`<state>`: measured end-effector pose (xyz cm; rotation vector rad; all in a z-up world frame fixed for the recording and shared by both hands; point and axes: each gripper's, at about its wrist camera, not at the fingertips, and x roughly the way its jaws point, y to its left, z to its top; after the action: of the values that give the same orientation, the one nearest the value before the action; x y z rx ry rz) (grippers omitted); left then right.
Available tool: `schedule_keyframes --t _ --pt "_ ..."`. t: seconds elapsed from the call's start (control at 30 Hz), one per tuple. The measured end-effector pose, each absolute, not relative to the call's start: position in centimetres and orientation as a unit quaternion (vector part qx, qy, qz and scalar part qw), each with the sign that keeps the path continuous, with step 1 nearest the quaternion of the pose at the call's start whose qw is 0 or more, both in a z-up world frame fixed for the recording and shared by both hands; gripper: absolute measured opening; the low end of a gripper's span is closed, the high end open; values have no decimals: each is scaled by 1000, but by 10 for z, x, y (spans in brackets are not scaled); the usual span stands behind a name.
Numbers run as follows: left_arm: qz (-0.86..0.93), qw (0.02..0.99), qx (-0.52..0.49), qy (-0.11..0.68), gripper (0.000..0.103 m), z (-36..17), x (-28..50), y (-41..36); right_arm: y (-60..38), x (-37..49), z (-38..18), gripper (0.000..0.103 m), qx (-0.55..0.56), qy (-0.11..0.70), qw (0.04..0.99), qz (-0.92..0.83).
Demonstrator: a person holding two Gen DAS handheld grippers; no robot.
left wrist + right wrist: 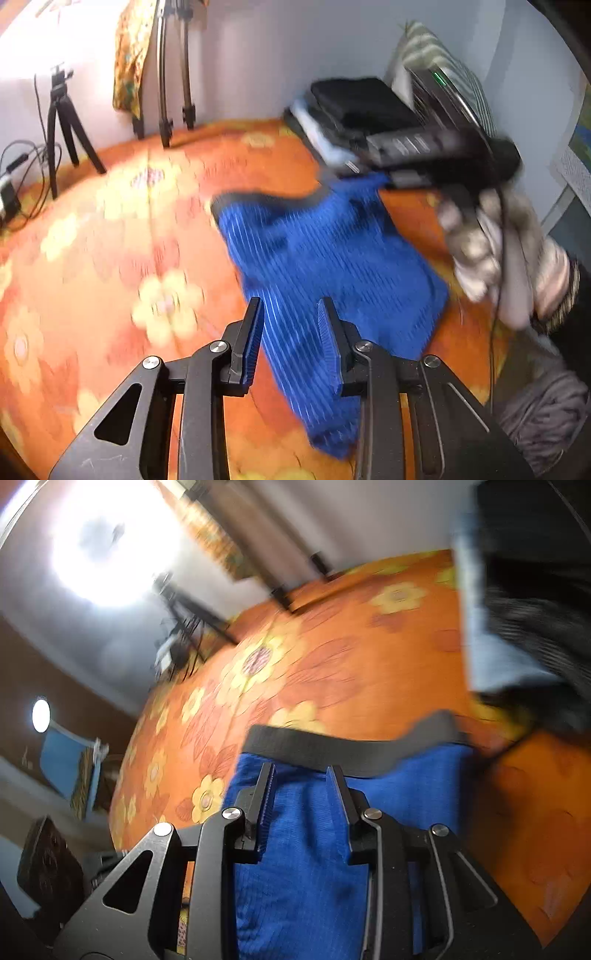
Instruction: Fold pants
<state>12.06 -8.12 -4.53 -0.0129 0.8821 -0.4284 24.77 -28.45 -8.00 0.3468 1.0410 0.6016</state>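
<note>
Blue pants (332, 258) with thin pale stripes and a dark grey waistband (266, 201) lie partly folded on an orange flowered bedspread (110, 240). My left gripper (290, 314) is open and hovers above the near part of the pants, holding nothing. My right gripper (301, 775) is open over the blue pants (306, 867), just short of the grey waistband (351, 751). In the left wrist view the right gripper (424, 147) shows as a blurred dark body near the waistband end, held by a hand (491, 251).
A stack of folded dark and pale clothes (354, 110) sits at the far right by the wall, with a striped pillow (443, 62) behind. Tripods (66, 122) and cables (22, 173) stand at the far left. A grey blanket (546, 413) lies at the right edge.
</note>
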Motion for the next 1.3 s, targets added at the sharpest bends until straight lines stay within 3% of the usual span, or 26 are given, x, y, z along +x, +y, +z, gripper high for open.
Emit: schedule_keyframes --t 0.57,0.77,0.8,0.83,0.9,1.3 --pt "-161 872 -2 463 29 -89 207 -98 -324 266 -111 27 203 507 799 251" --pt "-157 878 -9 452 29 -79 202 -86 -335 256 -86 27 188 486 812 263" --pt "-157 879 -13 450 32 -76 201 -81 -340 255 -81 32 183 481 818 257" --pt "-158 880 -14 449 42 -73 201 -78 -346 254 -78 42 180 478 823 248" --pt "-154 879 -16 451 48 -70 199 -71 -356 255 -78 54 179 481 827 229" --pt "-190 854 -57 482 49 -70 166 -60 -369 226 -97 54 169 529 798 234"
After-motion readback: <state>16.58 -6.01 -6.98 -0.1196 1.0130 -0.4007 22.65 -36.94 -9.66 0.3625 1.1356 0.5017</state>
